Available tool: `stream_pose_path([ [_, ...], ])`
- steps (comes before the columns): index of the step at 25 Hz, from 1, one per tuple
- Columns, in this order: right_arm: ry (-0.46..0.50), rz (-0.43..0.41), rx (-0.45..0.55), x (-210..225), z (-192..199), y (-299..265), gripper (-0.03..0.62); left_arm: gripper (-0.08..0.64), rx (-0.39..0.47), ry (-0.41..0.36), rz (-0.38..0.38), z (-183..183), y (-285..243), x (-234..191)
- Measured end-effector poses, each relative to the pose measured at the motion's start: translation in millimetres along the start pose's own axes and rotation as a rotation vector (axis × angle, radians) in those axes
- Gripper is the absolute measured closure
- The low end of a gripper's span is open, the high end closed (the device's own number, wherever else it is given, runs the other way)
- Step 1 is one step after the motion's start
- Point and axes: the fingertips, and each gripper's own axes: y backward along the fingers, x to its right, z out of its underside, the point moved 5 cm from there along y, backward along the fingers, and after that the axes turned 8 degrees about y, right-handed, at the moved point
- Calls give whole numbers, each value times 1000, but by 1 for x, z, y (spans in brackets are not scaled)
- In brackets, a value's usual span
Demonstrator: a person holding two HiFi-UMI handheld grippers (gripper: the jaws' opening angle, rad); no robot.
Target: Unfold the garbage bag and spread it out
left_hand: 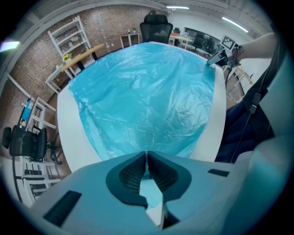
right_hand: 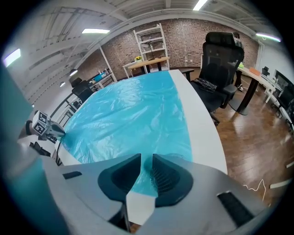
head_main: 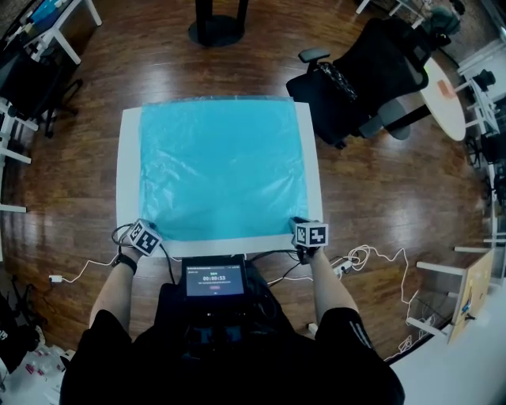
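Can't see jaws of left tool [head_main: 145, 237] or right tool [head_main: 311, 235] in head view: buried under the tool bodies. Same for near corners of garbage bag [head_main: 221, 166], covered by both tools. Can't read print on chest screen [head_main: 214, 279], too small. Loses black pedestal [head_main: 215, 24] to top edge. In both gripper views, can't see bag's near edge behind tool bodies.
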Motion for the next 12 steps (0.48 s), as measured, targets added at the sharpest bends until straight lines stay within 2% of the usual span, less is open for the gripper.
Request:
stream_pose_path([
  [6,77,23,-60,7,11,-3,486,537,18,18,-30,0,-2,1],
  [12,88,5,-54,8,17,3,486,535,15,42,-35,9,-1,15],
])
